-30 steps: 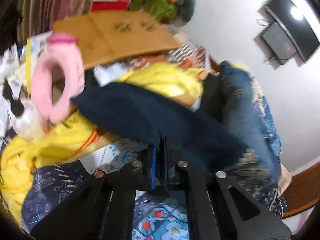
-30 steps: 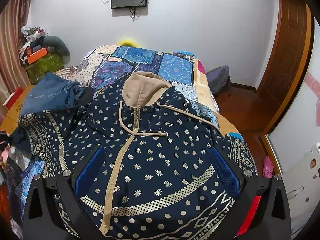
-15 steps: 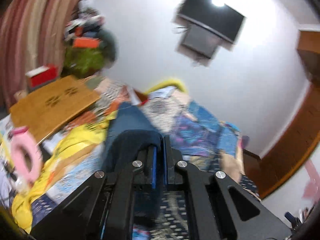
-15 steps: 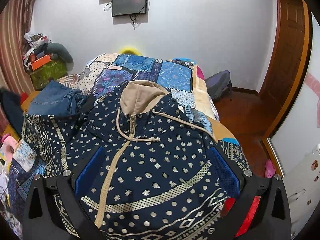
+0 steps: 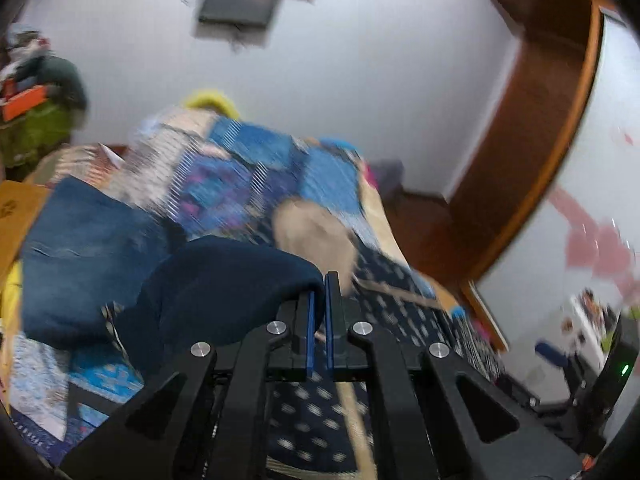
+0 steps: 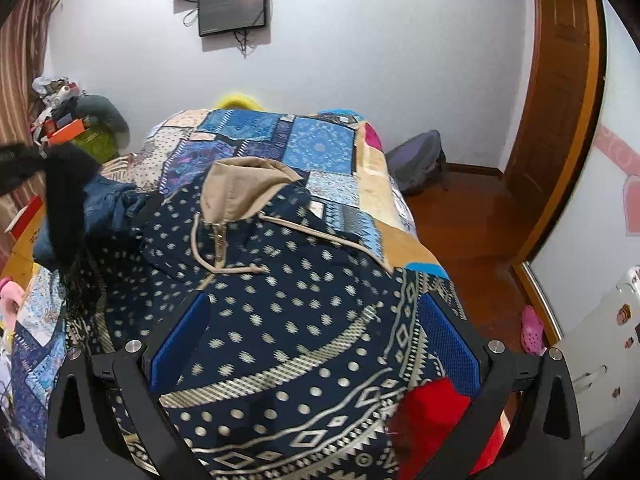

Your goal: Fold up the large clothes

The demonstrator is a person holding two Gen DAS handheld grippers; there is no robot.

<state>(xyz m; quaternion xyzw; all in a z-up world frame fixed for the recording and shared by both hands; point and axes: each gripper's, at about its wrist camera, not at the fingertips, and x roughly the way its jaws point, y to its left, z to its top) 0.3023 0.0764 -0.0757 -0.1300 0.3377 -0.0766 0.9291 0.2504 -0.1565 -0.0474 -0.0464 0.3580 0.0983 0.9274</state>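
swung round from the cluttered side a second ago, the left gripper [image 5: 319, 280] now points up the bed [image 6: 320, 144], its fingers clamped on a navy sleeve [image 5: 224, 280] lifted above the blue jeans [image 5: 80, 240]. the hooded jacket [image 6: 280, 300] lies spread face up on the patchwork bed, tan hood [image 6: 240, 188] toward the wall. the right gripper [image 6: 316, 344] hovers low over its hem, fingers wide apart, holding nothing.

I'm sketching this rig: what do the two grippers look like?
Both are matte black with angular linkage arms, triangular cut-outs and silver round bolts. The fingers carry blue textured pads. Left gripper and right gripper look identical; no cables or markings show.
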